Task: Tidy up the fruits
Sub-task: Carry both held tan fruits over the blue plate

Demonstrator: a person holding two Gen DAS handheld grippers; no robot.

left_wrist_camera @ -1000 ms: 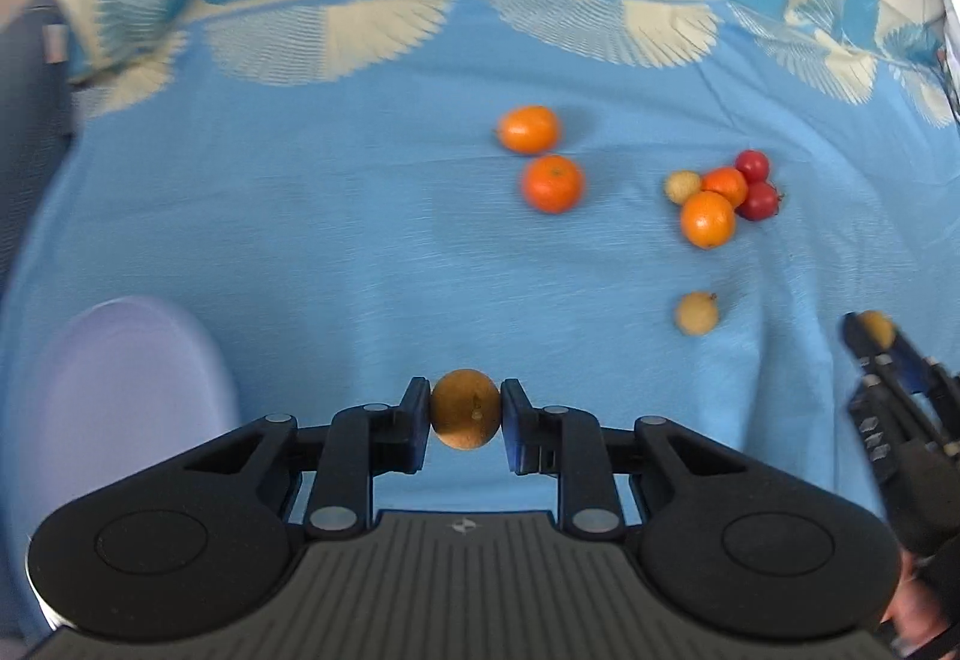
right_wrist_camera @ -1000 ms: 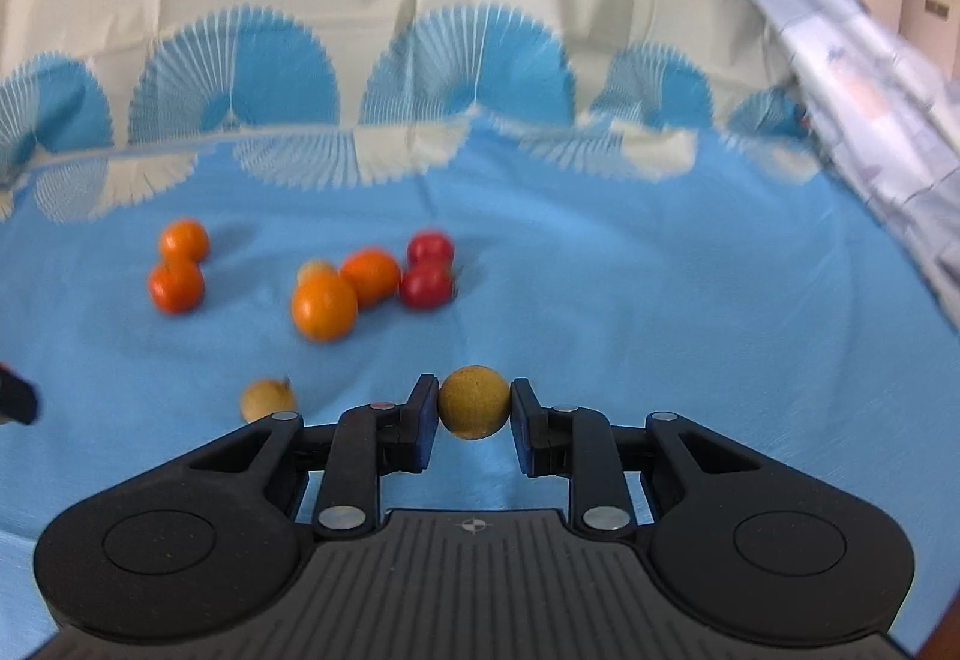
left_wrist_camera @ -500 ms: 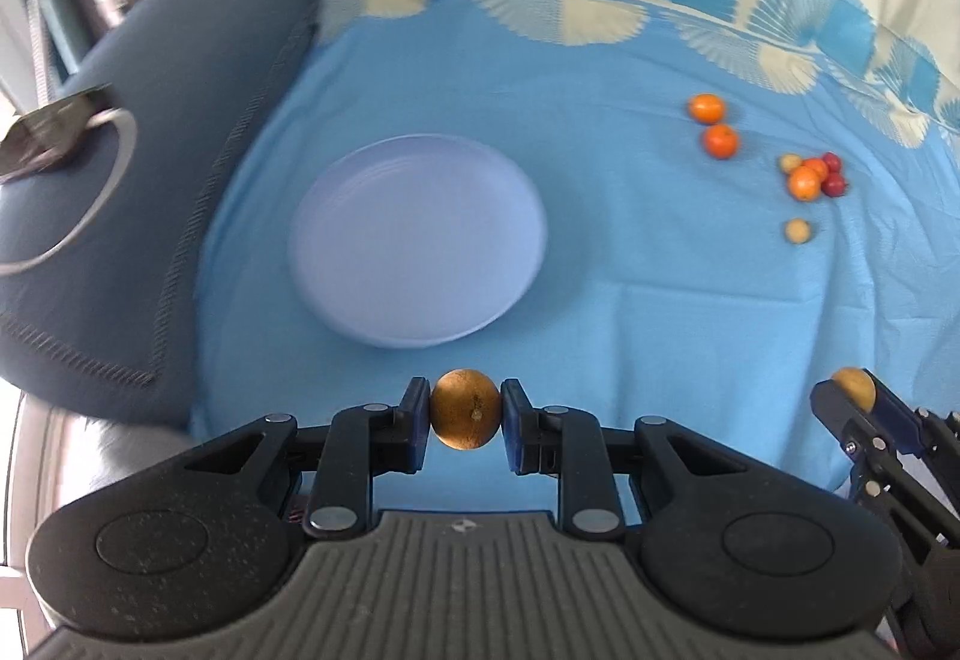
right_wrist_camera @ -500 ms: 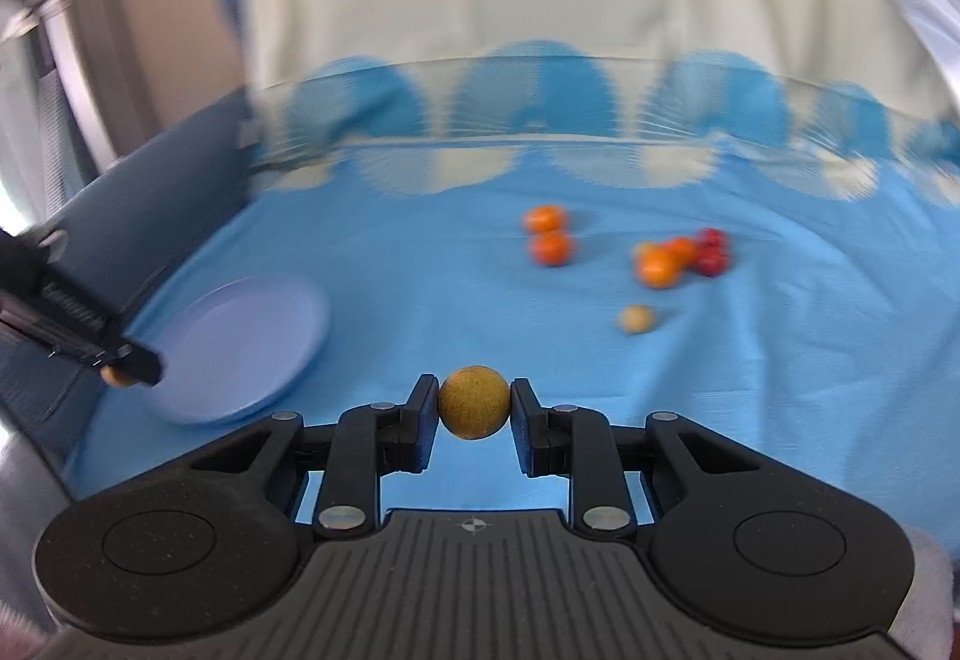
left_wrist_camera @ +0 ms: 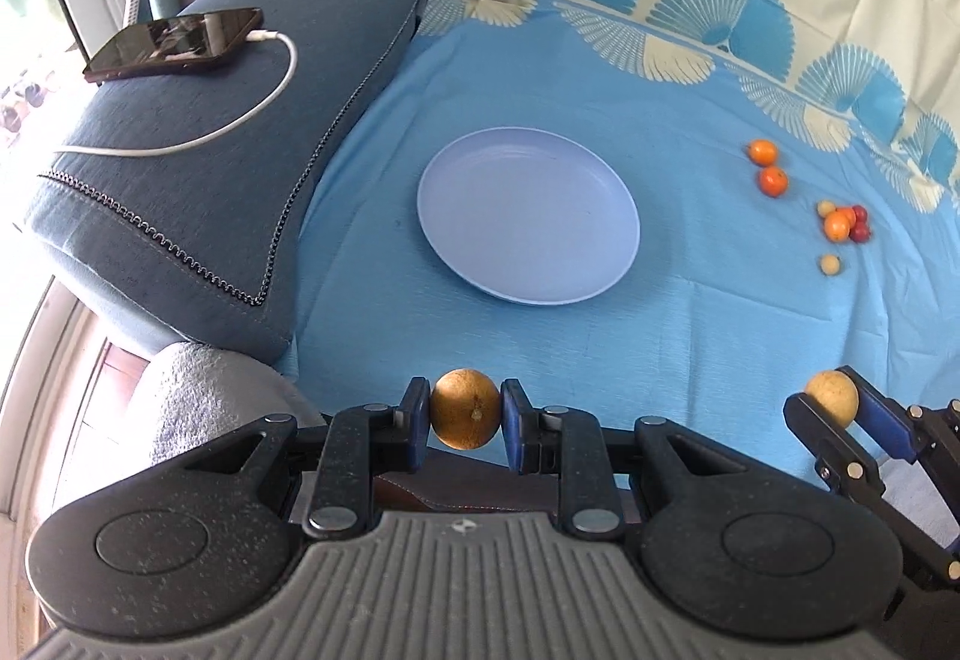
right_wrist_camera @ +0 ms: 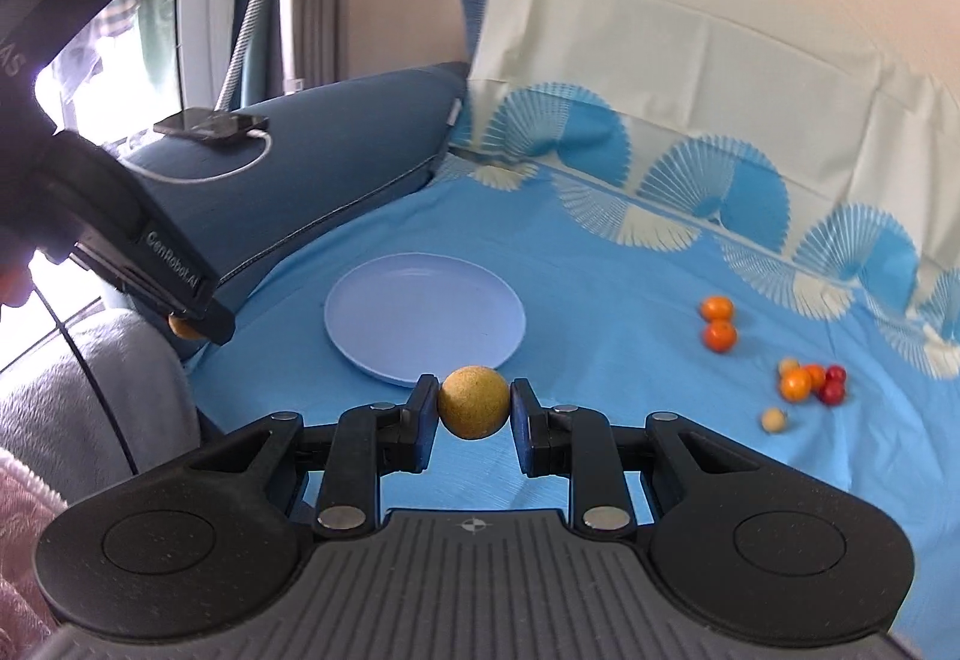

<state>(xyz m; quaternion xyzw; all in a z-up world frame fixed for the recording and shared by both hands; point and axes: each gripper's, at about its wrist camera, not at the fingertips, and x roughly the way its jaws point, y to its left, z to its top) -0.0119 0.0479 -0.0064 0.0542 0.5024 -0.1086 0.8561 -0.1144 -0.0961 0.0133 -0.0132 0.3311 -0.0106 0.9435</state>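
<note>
My left gripper (left_wrist_camera: 465, 416) is shut on a round brown-yellow fruit (left_wrist_camera: 465, 417), held above the near edge of the blue cloth, short of the empty lilac plate (left_wrist_camera: 528, 216). My right gripper (right_wrist_camera: 474, 403) is shut on a yellow round fruit (right_wrist_camera: 474, 402), held just in front of the plate (right_wrist_camera: 425, 321). The right gripper also shows at the lower right of the left wrist view (left_wrist_camera: 831, 399). Two oranges (left_wrist_camera: 768, 168), a cluster of orange, red and tan fruits (left_wrist_camera: 843, 223) and one tan fruit (left_wrist_camera: 830, 264) lie on the cloth to the right.
A dark blue pillow (left_wrist_camera: 198, 132) lies left of the plate, with a phone (left_wrist_camera: 174, 42) and white cable on it. A grey blanket (left_wrist_camera: 198, 390) sits at the near left. A cream pillow (right_wrist_camera: 690, 60) stands at the back against the wall.
Both grippers have pulled back and swung left with their fruits held. The plate and pillow have come into full view; the loose fruits now sit far right.
</note>
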